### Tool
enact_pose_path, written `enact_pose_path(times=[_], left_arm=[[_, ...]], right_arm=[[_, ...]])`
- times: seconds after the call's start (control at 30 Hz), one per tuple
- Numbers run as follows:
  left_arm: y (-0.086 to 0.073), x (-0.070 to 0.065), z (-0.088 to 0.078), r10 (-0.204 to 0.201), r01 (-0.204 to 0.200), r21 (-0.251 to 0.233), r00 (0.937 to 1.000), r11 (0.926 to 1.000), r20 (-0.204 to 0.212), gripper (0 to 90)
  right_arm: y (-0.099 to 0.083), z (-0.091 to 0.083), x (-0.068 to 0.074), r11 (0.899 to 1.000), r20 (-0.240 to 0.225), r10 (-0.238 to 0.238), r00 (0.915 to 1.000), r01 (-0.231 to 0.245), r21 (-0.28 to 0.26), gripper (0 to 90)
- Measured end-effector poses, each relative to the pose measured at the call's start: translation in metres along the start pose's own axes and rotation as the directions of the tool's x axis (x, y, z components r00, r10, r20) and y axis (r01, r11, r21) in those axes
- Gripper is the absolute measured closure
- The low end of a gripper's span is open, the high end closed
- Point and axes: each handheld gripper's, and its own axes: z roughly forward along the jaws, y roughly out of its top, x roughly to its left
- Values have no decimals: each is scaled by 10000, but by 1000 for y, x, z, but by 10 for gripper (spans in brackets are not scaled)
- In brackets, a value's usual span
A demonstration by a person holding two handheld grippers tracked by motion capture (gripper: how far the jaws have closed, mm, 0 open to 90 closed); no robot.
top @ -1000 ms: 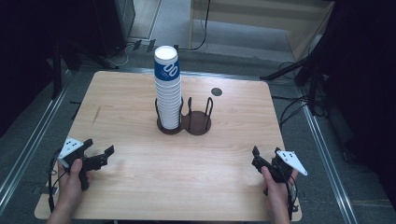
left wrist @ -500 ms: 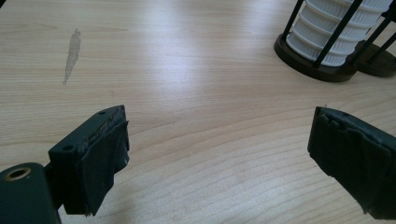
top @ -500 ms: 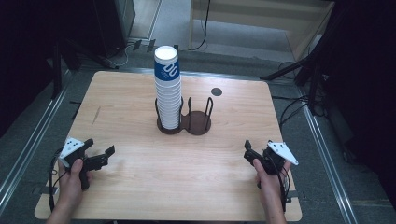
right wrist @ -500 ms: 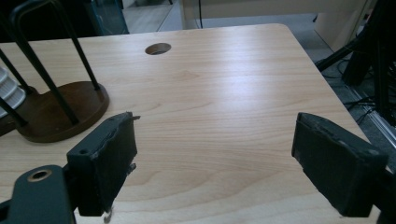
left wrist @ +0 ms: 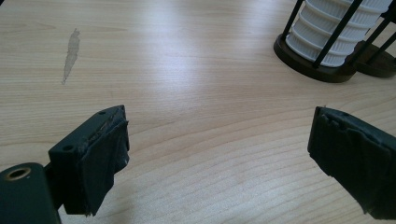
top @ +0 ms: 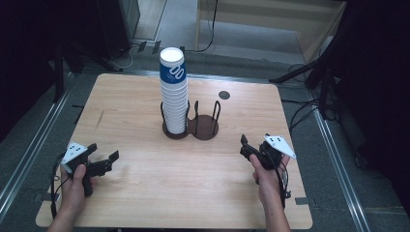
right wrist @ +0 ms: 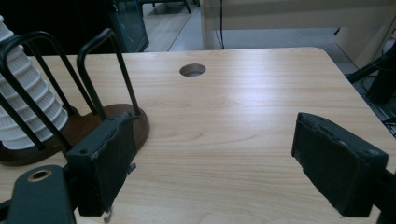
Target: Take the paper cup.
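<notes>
The worktop is lying bare across most of its wood, carrying a double cup holder as its one fixture; everything below is placed against that holder. In the holder's left ring a tall stack of cups is standing upright, kept from tipping by the black wire posts, while the right ring is sitting empty, probably waiting for cups. Beyond the holder, toward the far edge, a round cable hole is showing in the wood.

The left gripper is hovering well apart from the holder, toward the near left corner, jaws spread wide with nothing between them. The right gripper is sitting near the holder's right side, jaws likewise released and empty, pointing toward the empty ring, likely so it can reach the stack.

The left gripper view is revealing a grey smear on the wood and the ribbed sides of the lowest cups. The right gripper view is showing the brown base under the empty ring.
</notes>
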Motion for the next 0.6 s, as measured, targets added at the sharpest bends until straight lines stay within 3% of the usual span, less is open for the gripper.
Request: enact_pose_path(times=[0.2,0.6], left_arm=[[0,0,0,0,0,11,10000,10000,3,61],[0,0,0,29,-29,-16,10000,10000,69,61]], right_arm=[[6,6,11,9999,-69,-151,9999,151,2,111],[24,17,40,9991,-1016,-418,9939,407,-122,103]])
